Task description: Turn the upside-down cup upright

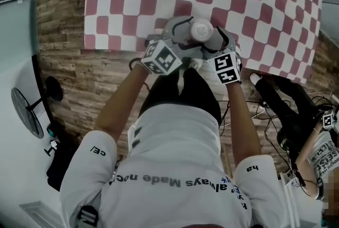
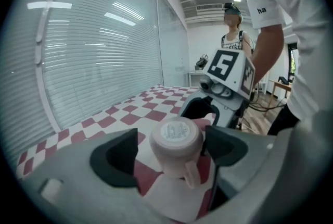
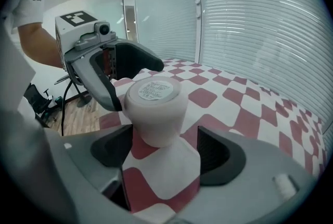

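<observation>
A pale pink cup (image 1: 202,29) stands upside down near the front edge of the red-and-white checked tablecloth (image 1: 265,4), its labelled base facing up. In the left gripper view the cup (image 2: 176,140) sits between the jaws of my left gripper (image 2: 170,139), its handle pointing toward the camera. The jaws are open, with a gap at the left pad. In the right gripper view the cup (image 3: 153,106) stands just ahead of my right gripper (image 3: 164,137), whose jaws are open and do not touch it. The two grippers face each other across the cup.
The table edge lies just below the cup, with wooden floor (image 1: 63,46) beyond it. Another person (image 1: 323,152) and cables are at the lower right, and a fan (image 1: 26,113) is on the left. Window blinds (image 3: 260,20) run along the table's far side.
</observation>
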`<state>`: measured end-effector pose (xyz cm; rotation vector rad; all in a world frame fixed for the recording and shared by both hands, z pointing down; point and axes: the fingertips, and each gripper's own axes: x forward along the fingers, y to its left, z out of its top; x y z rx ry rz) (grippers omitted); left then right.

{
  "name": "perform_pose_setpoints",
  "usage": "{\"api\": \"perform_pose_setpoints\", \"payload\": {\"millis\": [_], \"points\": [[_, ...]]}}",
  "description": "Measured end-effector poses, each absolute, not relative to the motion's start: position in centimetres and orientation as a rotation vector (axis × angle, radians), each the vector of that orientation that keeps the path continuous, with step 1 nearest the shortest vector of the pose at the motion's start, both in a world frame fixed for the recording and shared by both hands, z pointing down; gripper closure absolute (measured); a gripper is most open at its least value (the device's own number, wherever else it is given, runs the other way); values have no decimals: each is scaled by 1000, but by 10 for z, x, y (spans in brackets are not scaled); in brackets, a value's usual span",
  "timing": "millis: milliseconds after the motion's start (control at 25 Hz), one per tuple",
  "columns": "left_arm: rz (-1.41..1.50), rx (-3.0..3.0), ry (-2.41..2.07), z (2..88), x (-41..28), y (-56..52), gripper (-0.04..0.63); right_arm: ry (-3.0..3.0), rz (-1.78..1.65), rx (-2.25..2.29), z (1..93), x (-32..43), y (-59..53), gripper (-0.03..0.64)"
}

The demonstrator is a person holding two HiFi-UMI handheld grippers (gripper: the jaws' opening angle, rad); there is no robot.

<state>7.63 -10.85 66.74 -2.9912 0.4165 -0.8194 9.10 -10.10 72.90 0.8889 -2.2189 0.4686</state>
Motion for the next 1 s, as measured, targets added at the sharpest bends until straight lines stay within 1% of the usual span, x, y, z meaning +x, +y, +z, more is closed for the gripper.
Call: {"api": "perform_pose_setpoints", "payload": {"millis": [120,240,320,480,600,760,920,1000], "points": [[-736,-3036,519,646,69,-113,187,-2233,463,904,712,99,-100,230],[-672,-3074,602,622,62,-115,199,-2257,467,924,690,104,-98,247],[-635,-3106,658,607,56,-115,249,-2291,501,955,674,104,-97,298],[-553,-3158,788,576,45,-117,320,-2365,553,1058,628,107,-102,356],[-496,-3179,884,550,39,-115,368,-2406,563,1121,591,110,-101,384],[-391,-3197,1005,510,30,-124,409,-2461,565,1206,538,113,-112,426],[-313,-3185,1089,469,21,-127,431,-2506,547,1273,485,116,-115,476],[-288,-3165,1110,455,21,-123,438,-2526,520,1292,467,117,-111,489]]}}
